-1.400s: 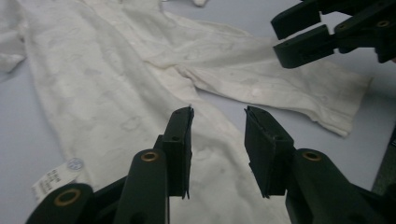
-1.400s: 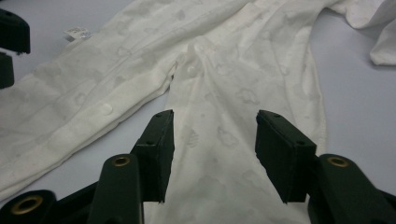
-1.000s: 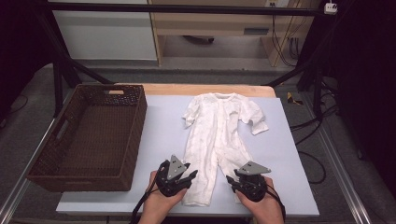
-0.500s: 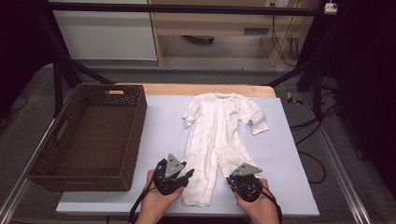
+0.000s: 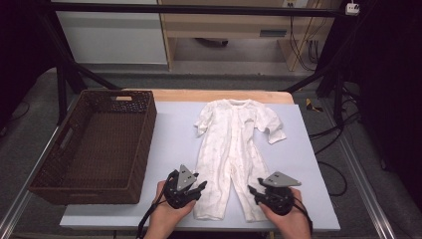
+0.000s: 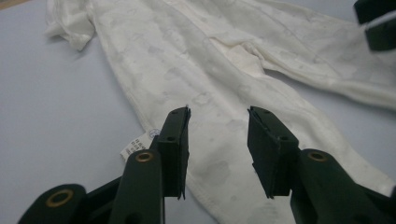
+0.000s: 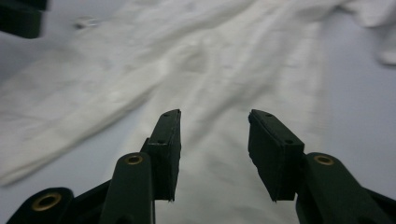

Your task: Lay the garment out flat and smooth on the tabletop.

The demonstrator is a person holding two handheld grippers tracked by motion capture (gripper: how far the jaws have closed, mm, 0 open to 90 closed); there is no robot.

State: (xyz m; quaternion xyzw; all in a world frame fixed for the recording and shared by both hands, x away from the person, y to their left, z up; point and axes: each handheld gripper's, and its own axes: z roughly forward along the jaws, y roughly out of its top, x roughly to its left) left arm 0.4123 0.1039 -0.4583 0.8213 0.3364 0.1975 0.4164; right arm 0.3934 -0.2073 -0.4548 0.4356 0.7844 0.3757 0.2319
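Observation:
A white baby romper (image 5: 230, 149) lies flat on the pale blue table, collar toward the far edge and legs toward me. My left gripper (image 5: 199, 187) is open at the outer side of the romper's left leg (image 6: 224, 154), jaws spread over the cloth beside a small white label (image 6: 136, 148). Over the right leg (image 7: 219, 154) my right gripper (image 5: 255, 193) is open too, low above the fabric. Neither gripper has anything in its jaws.
A dark brown wicker basket (image 5: 50, 174) with nothing in it stands on the left part of the table. The table's bare blue surface (image 5: 171, 144) runs between basket and romper. Cables and a black frame stand beyond the right edge.
Both grippers have slid slightly toward the near edge, along the romper's legs toward the feet. The romper has not moved.

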